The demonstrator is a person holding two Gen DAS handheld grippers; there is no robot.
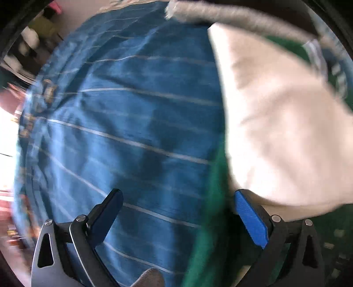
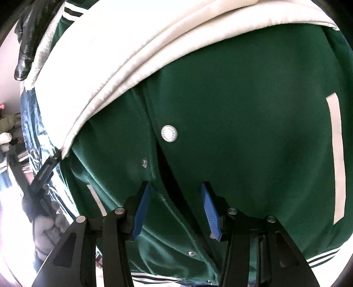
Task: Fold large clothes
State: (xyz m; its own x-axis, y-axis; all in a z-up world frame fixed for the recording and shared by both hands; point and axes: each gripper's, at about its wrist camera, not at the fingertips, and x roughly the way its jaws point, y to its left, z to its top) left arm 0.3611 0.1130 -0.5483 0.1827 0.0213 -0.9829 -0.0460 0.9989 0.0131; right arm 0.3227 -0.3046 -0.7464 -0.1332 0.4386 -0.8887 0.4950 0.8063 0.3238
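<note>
A green varsity jacket (image 2: 242, 110) with cream sleeves (image 2: 123, 57) lies front-up on a blue striped bedsheet (image 1: 132, 123). Its snap button (image 2: 169, 133) sits at the placket. My right gripper (image 2: 175, 189) is open and empty, hovering over the placket just below that button. My left gripper (image 1: 178, 196) is open and empty over the sheet, at the jacket's green edge (image 1: 211, 198); a cream sleeve (image 1: 275, 123) lies by its right finger. The left gripper also shows in the right wrist view (image 2: 44, 174) at the sleeve's end.
The jacket's striped ribbed hem (image 2: 320, 258) is at the lower right, a white pocket trim (image 2: 337, 154) on the right. A grey fuzzy cloth (image 1: 231, 15) lies at the top. Room clutter (image 1: 35, 37) shows beyond the bed's left edge.
</note>
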